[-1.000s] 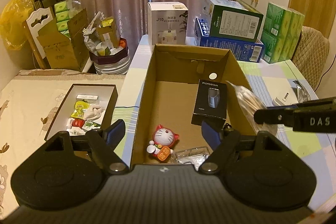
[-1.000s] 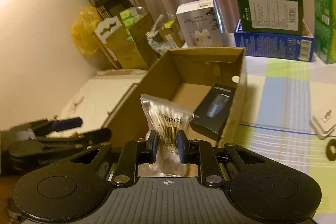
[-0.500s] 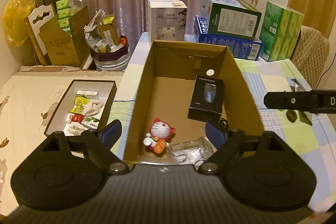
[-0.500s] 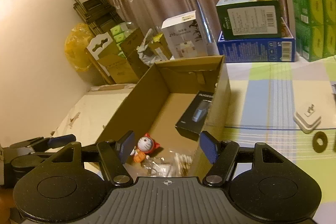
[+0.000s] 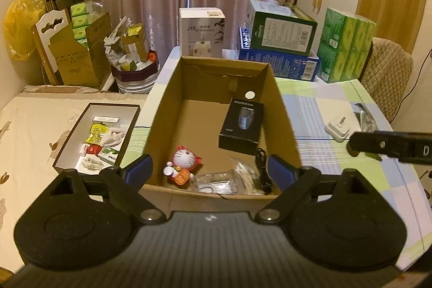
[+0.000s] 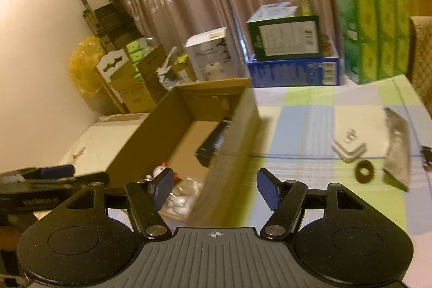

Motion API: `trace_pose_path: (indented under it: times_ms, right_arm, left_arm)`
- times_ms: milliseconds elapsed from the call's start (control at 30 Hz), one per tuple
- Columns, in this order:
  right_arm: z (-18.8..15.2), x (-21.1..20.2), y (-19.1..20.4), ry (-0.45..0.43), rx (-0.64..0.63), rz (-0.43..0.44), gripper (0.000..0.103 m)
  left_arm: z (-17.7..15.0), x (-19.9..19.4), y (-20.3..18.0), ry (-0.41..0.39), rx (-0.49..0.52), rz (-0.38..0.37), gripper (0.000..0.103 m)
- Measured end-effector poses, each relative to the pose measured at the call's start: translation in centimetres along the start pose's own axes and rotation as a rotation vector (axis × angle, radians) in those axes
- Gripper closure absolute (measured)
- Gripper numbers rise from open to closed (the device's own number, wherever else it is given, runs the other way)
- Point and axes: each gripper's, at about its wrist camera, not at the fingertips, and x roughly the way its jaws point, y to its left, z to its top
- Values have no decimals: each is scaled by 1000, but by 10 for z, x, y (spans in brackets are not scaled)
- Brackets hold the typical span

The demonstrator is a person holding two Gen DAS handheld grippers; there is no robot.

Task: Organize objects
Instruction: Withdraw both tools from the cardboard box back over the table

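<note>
Cardboard box [image 6: 229, 142] wall hides black box [image 6: 213, 150].

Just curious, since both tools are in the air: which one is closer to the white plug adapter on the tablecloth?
Right. The right gripper hovers over the tablecloth beside the cardboard box, nearer the white plug adapter. The left gripper, fingers opening and empty, sits at the box's near end.

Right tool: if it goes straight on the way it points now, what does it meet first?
Probably the cardboard box: its near right wall lies between the right tool's open, empty fingers. Depth is unclear.
</note>
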Motion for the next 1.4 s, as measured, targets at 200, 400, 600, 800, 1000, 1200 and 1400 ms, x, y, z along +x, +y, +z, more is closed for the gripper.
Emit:
trace_pose_path:
  times_ms: [200, 400, 600, 800, 1000, 1200, 1400]
  right_arm:
    - [-20, -31, -39, 0, 67, -64, 37]
    - [-36, -67, -82, -18, 143, -140, 36]
    - [-49, -103, -121, -43, 207, -213, 36]
    - [-56, -128, -151, -69, 256, -270, 36]
    - [-57, -142, -173, -90, 269, -316, 35]
    - [-52, -138, -196, -100, 284, -346, 35]
    - [-44, -123, -222, -98, 280, -378, 35]
  left_arm:
    - [0, -16, -27, -33, 10, -31, 4]
    - [2, -26, -64, -70, 26, -75, 1]
    - [5, -28, -108, -87, 67, -136, 1]
    - [3, -25, -149, -79, 111, -205, 1]
    - [-2, -12, -181, -56, 137, -236, 1]
    - [-6, 8, -203, -27, 138, -262, 1]
    - [-10, 43, -223, -4, 148, -273, 1]
